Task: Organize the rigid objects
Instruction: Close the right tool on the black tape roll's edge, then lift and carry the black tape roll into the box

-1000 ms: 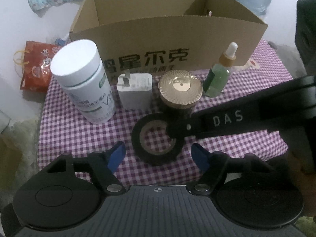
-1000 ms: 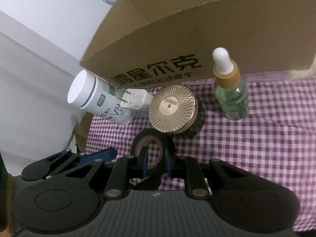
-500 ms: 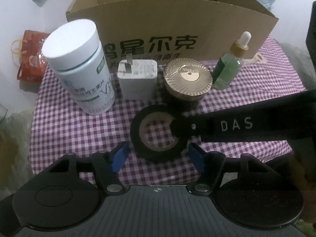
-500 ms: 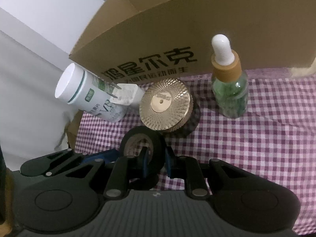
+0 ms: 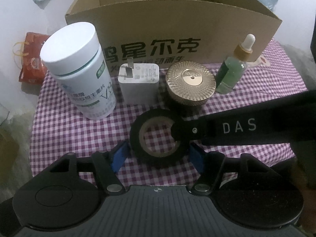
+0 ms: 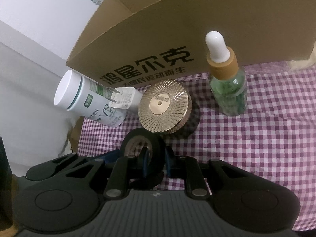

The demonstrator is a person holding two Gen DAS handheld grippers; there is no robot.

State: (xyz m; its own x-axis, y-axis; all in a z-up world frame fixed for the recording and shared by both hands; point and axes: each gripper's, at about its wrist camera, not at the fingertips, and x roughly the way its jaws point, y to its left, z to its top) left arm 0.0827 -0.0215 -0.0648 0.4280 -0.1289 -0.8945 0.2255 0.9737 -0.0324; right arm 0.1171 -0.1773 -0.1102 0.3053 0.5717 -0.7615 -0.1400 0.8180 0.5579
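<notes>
Nearest the left wrist camera, the left hand-held gripper (image 5: 158, 154) stands wide, its blue pads (image 5: 119, 155) on either side of the roll of black tape (image 5: 156, 138) without pressing on it. The tape lies on the purple checked cloth (image 5: 63, 126) that covers the counter. The right hand-held gripper (image 6: 155, 157) is narrowed onto the wall of the same roll, one pad inside the ring and one outside, so it holds the tape; in the left view its black finger marked DAS reaches in from the right to the roll's edge.

Just behind the tape stand four things in a row: a white pill bottle (image 5: 79, 71) at the left, a white charger plug (image 5: 139, 83) with its prongs up, a round jar with a ribbed gold lid (image 5: 190, 83), and a green dropper bottle (image 5: 233, 71) with a white bulb at the right.

Behind the row, an open cardboard box (image 5: 171, 27) with black printed characters stands on the cloth. A red bag (image 5: 31, 59) lies off the cloth at far left.
</notes>
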